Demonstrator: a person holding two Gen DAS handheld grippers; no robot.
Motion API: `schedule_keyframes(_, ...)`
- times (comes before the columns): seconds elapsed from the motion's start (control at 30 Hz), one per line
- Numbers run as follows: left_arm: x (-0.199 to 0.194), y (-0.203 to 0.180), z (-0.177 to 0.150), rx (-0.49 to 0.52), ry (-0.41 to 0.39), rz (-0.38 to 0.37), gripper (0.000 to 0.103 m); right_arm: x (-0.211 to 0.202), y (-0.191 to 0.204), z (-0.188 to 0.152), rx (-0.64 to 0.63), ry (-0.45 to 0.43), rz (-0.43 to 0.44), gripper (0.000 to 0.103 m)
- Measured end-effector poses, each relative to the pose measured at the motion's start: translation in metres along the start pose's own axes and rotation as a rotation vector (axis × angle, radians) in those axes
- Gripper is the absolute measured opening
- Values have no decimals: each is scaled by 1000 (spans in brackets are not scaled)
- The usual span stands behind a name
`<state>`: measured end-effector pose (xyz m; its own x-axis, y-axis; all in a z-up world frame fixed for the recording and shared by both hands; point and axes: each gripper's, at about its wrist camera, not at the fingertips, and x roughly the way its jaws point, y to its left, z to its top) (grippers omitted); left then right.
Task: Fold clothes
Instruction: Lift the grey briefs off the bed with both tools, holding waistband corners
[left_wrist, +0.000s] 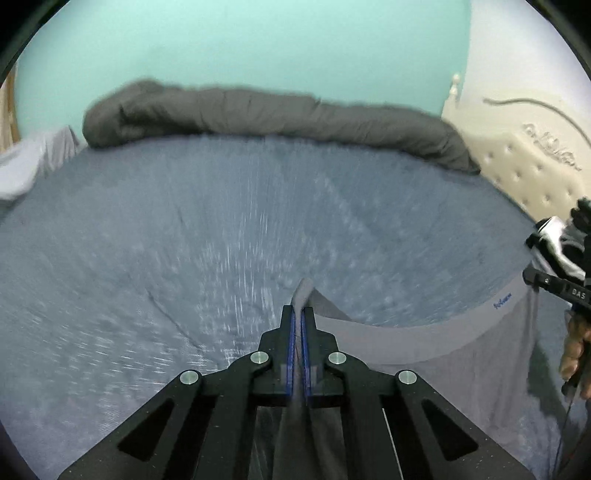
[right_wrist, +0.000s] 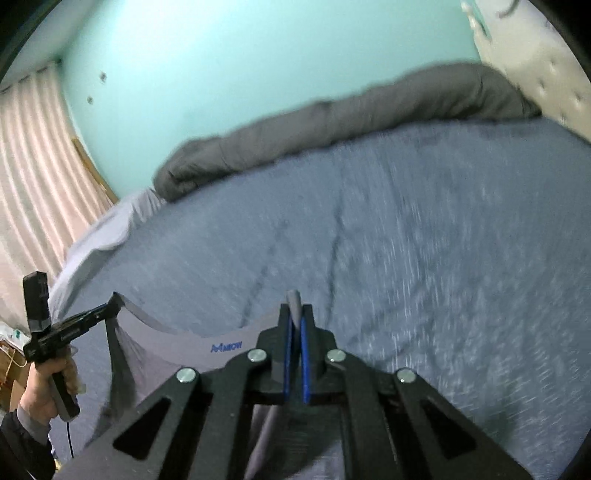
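A grey garment (left_wrist: 424, 343) with a wide waistband and small blue lettering hangs stretched between both grippers above the bed. My left gripper (left_wrist: 297, 314) is shut on one end of the waistband, and cloth pokes out past its tips. My right gripper (right_wrist: 295, 314) is shut on the other end of the grey garment (right_wrist: 207, 343). In the left wrist view the right gripper (left_wrist: 532, 277) shows at the right edge with the band hooked in it. The left gripper (right_wrist: 114, 301) shows at the lower left of the right wrist view, held by a hand (right_wrist: 44, 391).
A blue-grey bedsheet (left_wrist: 184, 240) covers the bed below. A rolled dark grey blanket (left_wrist: 258, 114) lies along the far edge against a teal wall. A cream tufted headboard (left_wrist: 532, 170) stands at the right, a pale pillow (right_wrist: 107, 229) and pink curtain (right_wrist: 33, 166) at the left.
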<state>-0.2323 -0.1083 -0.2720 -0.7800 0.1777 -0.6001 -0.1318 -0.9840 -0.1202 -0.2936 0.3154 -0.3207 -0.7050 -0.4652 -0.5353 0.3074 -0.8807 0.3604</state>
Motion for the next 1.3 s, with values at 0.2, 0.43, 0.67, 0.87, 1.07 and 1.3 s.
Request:
schedule_keyframes(0.2,-105,-18,7,-45,-159,-17,3,-77,32,4,-29,-117,25,3)
schedule_keyframes(0.43,-199,-49,22,24,-251,-15,3,-169,70,21,-86,-228,36,3)
schedule_keyframes(0.67,-262,-62,36,3,-321,-27,3,-245,108,54,-218,-287,13,3)
schedule_keyframes(0.87,-291,-74,36,-4,-345,-31,3,-277,119,57,-250,-305,6,3)
schedule_keyframes(1.07,-285,-77,34,-12,-308,-26,3,-283,120,53,-269,-299,-2,3)
schedule_keyframes(1.3,-188,-70,16,-37,-148,15,3,-198,73,40,-205,-152,-65,3)
